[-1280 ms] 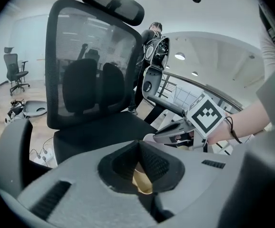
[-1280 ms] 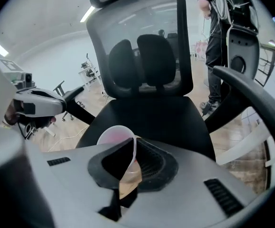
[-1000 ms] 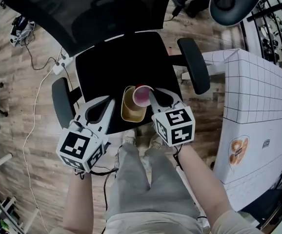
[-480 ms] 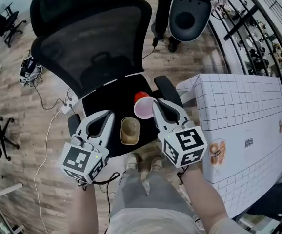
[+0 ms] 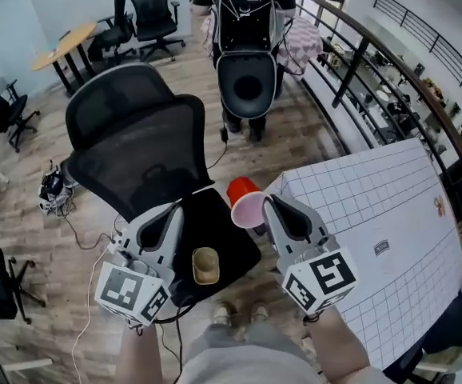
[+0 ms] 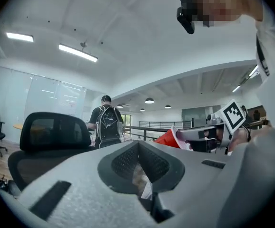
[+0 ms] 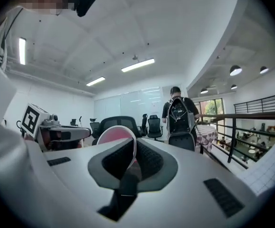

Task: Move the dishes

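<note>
red cup (image 5: pixel 245 203): light, thin-walled and slick, probably easy to crush; best taken at the rim
cup's place: in the air over the office chair (image 5: pixel 139 162), gridded table (image 5: pixel 375 214) at its 3 o'clock
right gripper (image 5: pixel 264 202): jaws almost together, pinching the cup's rim
left gripper (image 5: pixel 177 208): jaws together, empty
tan cup (image 5: pixel 205 265): on the seat, at the red cup's 7 o'clock

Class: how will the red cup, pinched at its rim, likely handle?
The red cup looks thin-walled and empty, so probably light. Pinched at its rim by the right hand-held gripper, it may flex or slip. Being round, it could roll.
</note>
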`<state>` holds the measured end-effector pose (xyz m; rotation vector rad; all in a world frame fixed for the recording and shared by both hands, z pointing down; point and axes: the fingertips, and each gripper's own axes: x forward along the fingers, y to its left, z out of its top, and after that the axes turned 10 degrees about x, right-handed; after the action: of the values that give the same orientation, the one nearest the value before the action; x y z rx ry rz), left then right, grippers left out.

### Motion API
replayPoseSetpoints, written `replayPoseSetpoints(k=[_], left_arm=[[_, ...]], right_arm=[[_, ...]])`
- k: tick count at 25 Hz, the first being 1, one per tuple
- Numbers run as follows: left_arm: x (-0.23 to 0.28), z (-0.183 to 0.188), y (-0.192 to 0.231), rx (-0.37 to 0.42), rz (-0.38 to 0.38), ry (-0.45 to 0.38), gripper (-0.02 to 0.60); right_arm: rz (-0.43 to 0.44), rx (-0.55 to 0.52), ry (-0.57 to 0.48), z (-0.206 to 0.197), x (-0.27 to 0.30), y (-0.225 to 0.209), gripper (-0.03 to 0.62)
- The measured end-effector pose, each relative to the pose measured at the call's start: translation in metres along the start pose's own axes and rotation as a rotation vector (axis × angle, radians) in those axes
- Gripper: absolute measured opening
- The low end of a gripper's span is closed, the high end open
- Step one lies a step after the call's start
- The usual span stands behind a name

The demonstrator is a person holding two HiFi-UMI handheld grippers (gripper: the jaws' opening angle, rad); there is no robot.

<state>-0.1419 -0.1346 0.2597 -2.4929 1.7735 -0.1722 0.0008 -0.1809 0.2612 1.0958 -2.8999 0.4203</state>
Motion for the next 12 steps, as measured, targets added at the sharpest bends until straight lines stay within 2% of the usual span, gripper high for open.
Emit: replayPoseSetpoints(k=[2,4,8,12], left_arm=[[-0.006,0.016,-0.001,-0.026,-0.013,-0.033,0.014],[-0.008,0.031,-0.011,-0.006,-0.034,-0.068,0.014],[-0.007,0.075,-0.047,0.101,-0.08,-0.149,0.014],[-0.017,0.109,-0.093,0.241,-0.12,-0.253,0.014]], right_arm=[[-0.015,-0.018,-0.065,0.02,-0.017,0.01,0.032],[-0.031,-0.031,-0.128,0.036,-0.038,0.014,0.032],[-0.053,-0.037,-0.238,0.074,-0.088,0.013,0.032],[-0.059,-0.062,-0.322,0.098,-0.14,0.022,0.032]])
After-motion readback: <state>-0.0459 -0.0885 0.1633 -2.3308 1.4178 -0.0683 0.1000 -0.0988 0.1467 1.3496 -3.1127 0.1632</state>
